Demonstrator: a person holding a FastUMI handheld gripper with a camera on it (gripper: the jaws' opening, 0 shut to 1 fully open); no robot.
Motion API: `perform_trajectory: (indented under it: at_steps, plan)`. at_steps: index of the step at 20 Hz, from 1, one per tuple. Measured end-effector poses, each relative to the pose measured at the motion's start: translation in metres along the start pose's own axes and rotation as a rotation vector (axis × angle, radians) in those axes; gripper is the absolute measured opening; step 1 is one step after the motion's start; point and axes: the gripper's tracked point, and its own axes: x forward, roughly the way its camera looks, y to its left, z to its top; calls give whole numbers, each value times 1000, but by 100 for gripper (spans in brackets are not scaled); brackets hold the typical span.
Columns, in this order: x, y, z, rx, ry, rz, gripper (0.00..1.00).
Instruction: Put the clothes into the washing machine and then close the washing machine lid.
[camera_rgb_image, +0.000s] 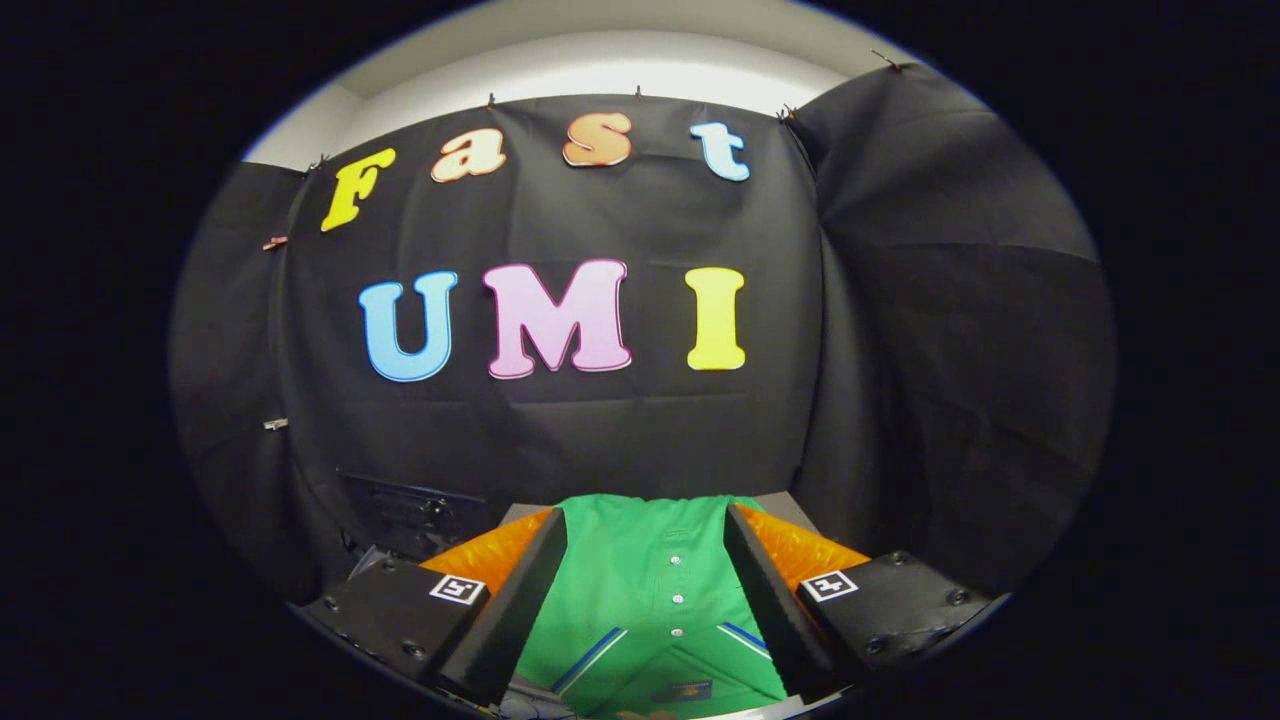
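Note:
A green polo shirt (650, 590) with white buttons and a blue-and-white trimmed collar lies flat on a grey surface (785, 503). It fills the gap between my two fingers and reaches a little beyond their tips. My gripper (645, 515) hovers over it with the jaws spread wide, and neither finger presses on the cloth. The shirt's sides are hidden under the fingers.
A dark boxy object (410, 510) sits low to the left, just beyond the left finger; I cannot tell what it is. Black cloth walls close the booth straight ahead and to the right.

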Motion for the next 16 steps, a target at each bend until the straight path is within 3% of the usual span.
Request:
perform_trajectory:
  at_steps: [8,16]
  plan:
    - [76,-20,-59,-22,250,-44,99]
    - [104,-32,-114,-70,450,-92,100]
